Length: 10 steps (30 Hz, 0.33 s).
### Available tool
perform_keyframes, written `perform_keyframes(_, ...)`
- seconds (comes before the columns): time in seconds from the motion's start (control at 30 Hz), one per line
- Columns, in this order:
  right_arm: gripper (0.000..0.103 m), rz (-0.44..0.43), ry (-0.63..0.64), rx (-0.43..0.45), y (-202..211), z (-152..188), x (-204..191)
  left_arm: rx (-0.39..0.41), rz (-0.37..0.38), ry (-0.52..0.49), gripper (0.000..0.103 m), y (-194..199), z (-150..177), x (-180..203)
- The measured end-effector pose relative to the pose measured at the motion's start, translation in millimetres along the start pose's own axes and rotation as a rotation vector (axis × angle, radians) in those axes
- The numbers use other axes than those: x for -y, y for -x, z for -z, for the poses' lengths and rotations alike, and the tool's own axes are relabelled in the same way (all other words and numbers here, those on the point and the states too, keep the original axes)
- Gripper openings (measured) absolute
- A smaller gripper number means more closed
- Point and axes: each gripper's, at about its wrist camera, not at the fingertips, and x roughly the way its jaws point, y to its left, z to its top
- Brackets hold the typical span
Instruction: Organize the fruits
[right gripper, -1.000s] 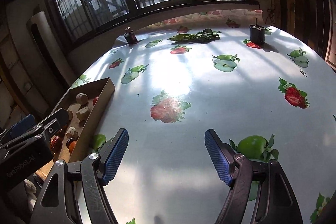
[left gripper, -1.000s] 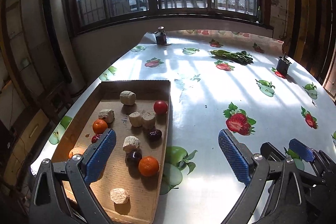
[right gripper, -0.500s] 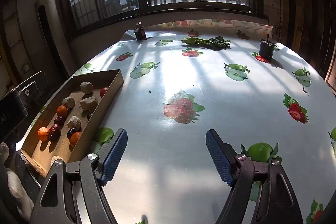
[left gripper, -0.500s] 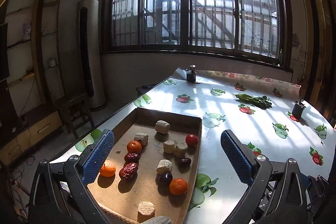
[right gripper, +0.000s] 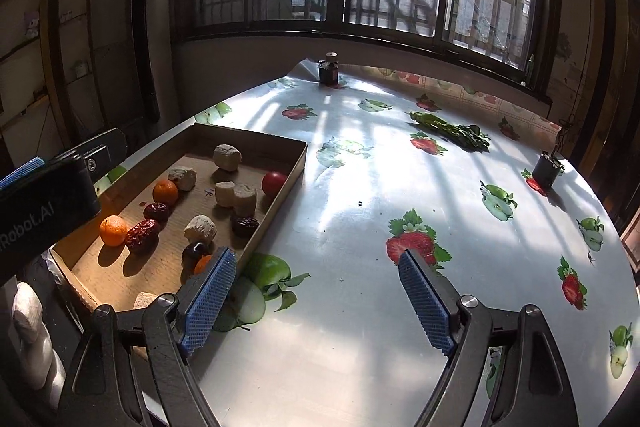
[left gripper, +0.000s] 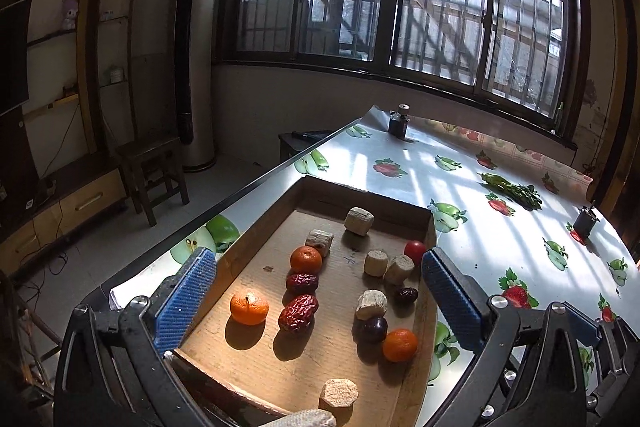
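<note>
Cardboard tray (left gripper: 428, 227) holding oranges (left gripper: 249, 307), red dates (left gripper: 298, 311), beige chunks (left gripper: 359, 221), left gripper (left gripper: 320, 303) and right gripper (right gripper: 316, 301) both spread wide, empty

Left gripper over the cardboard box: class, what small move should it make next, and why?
Probably ease the left gripper down toward one fruit, such as the nearest orange. Its jaws stand wide open above the cardboard box and hold nothing, and the orange sits apart from the red dates and pale chunks. The right gripper is open over the bare tablecloth.
</note>
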Motion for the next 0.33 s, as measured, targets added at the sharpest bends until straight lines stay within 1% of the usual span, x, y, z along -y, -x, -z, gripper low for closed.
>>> perform_keyframes(0.17,0.088,-0.028,0.026,-0.024,-6.5,-0.9,-15.3,-0.015,0.020,-0.022,0.103,-2.5,-0.3,-1.3)
perform_keyframes(0.27,0.088,-0.034,0.024,-0.028,-7.4,0.9,-15.4,-0.038,0.048,-0.035,0.103,-3.1,-0.8,1.0)
perform_keyframes(0.33,0.088,-0.036,0.008,-0.033,-7.7,2.4,-10.2,-0.052,0.047,-0.033,0.103,-4.4,-0.5,2.5)
